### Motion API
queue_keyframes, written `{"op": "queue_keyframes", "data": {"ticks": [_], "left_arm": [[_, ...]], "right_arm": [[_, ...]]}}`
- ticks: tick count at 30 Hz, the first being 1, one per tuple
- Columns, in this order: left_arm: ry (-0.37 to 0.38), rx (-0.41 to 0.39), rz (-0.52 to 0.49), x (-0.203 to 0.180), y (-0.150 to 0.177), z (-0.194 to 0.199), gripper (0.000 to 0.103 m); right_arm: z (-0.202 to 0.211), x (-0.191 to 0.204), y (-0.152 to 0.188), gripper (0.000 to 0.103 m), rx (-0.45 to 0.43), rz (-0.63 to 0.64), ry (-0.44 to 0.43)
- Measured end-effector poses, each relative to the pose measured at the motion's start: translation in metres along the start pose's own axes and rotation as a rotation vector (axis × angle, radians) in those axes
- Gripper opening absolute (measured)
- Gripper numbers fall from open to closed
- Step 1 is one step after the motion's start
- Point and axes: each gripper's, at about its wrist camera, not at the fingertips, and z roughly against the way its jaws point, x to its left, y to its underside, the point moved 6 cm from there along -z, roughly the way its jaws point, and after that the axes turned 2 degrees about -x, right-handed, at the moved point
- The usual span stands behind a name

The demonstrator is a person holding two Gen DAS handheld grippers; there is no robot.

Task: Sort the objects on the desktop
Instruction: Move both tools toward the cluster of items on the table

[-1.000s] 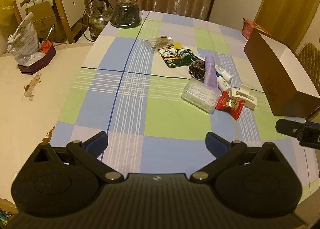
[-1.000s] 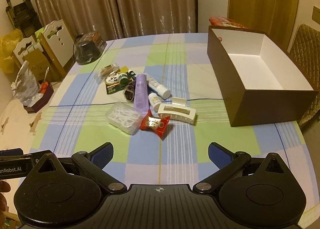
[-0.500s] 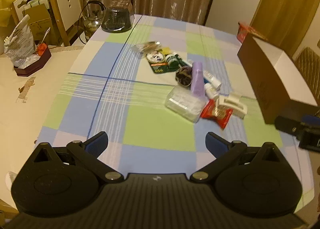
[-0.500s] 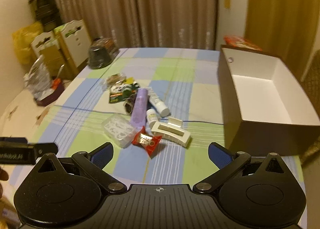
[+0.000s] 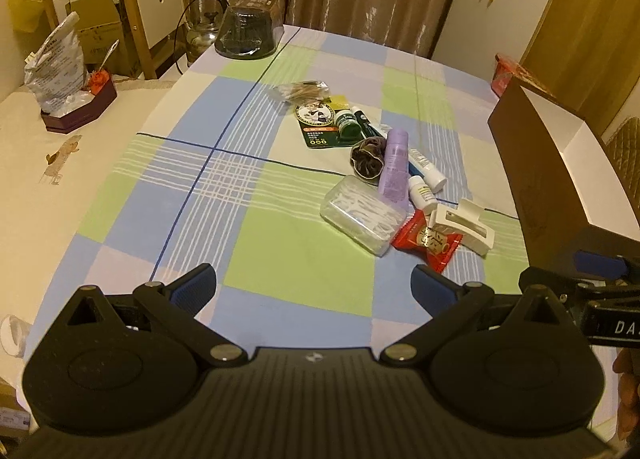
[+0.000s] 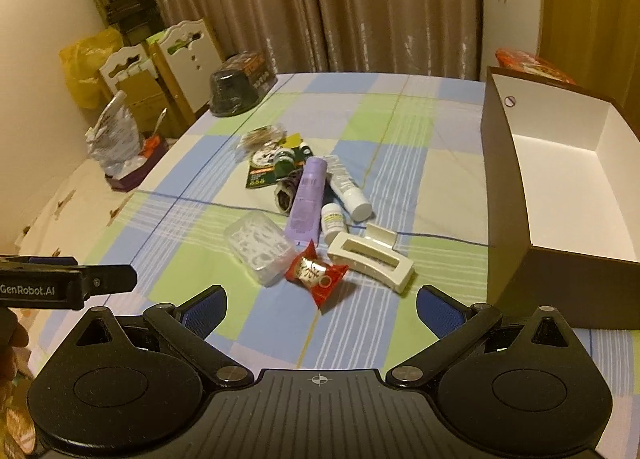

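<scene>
Both grippers hang low over the near edge of the checked tablecloth (image 5: pixel 280 259), well short of the clutter. The left gripper (image 5: pixel 313 286) has its blue pads spread wide with nothing between them, and the right gripper (image 6: pixel 321 306) is spread the same way, also empty. In the right wrist view the left tool's side reads "GenRobot.AI"; in the left wrist view the right tool shows the letters "DA", the rest cut off.

Nearest in the pile lies a red candy (image 6: pixel 316 274) with gold print too small to read, touching a clear floss box (image 6: pixel 258 247) on its left and a white hair clip (image 6: pixel 370 261) on its right. Behind them a lilac tube (image 6: pixel 306 199) lies lengthwise, with a small white bottle (image 6: pixel 332 221) bearing a yellow label and a white tube (image 6: pixel 348 193) beside it, and a dark scrunchie (image 6: pixel 286 193) against the lilac tube's other side. Farther back sits a green card (image 5: pixel 318 127) with small green bottles on it; its writing is illegible.

To the right stands an open brown box (image 6: pixel 504 187), white inside. At the far end sits a dark plastic tub (image 6: pixel 236 89).
</scene>
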Motion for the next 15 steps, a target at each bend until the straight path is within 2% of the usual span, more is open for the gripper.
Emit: {"op": "queue_keyframes", "data": {"ticks": [15], "left_arm": [[0.058, 0.043, -0.096, 0.012, -0.015, -0.032, 0.102]], "right_arm": [[-0.023, 0.006, -0.004, 0.103, 0.044, -0.052, 0.067]]}}
